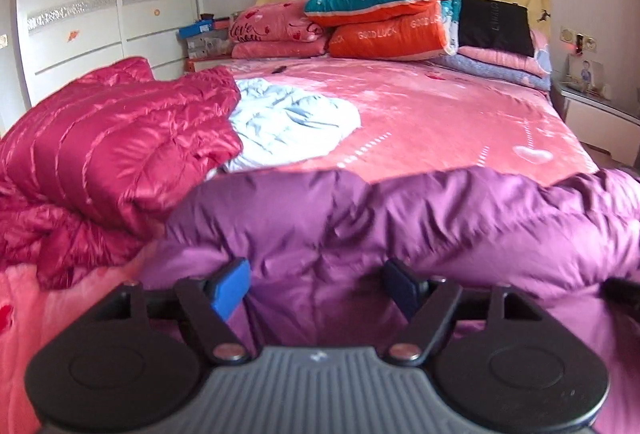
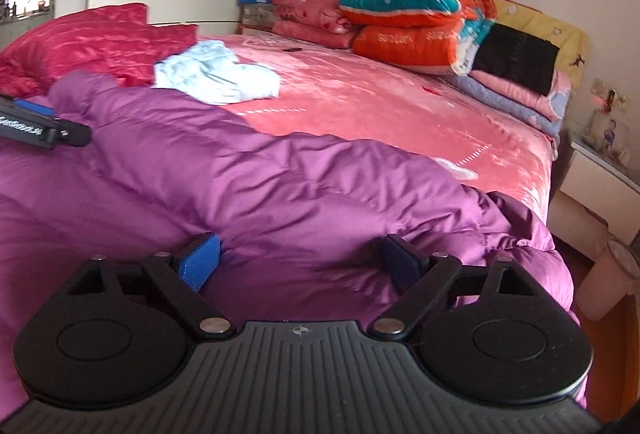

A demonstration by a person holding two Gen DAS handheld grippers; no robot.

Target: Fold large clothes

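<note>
Purple down coat (image 1: 400, 218) sprawled on the pink bed (image 1: 440, 114), filling the lower half of both views, long axis running left to right along the near edge. Directly ahead of both tools and touching them.

Left tool (image 1: 316, 286): jaws wide, a puffy fold bulging into the gap at the coat's left portion; gripping or merely resting against it, cannot tell. Right tool (image 2: 300, 262): jaws equally wide, set on the right portion near the bed's corner, fabric between the pads; grip likewise unclear. Neither hand nearer, 1 at each end.

Coat shell smooth, slightly glossy, quilted into soft channels, thick and springy by the look. Likely to slide and rebound when folded. Red quilted jacket (image 1: 100, 154) heaped at left, shinier. Pale blue garment (image 1: 288, 122) thin and crumpled beyond it.
</note>
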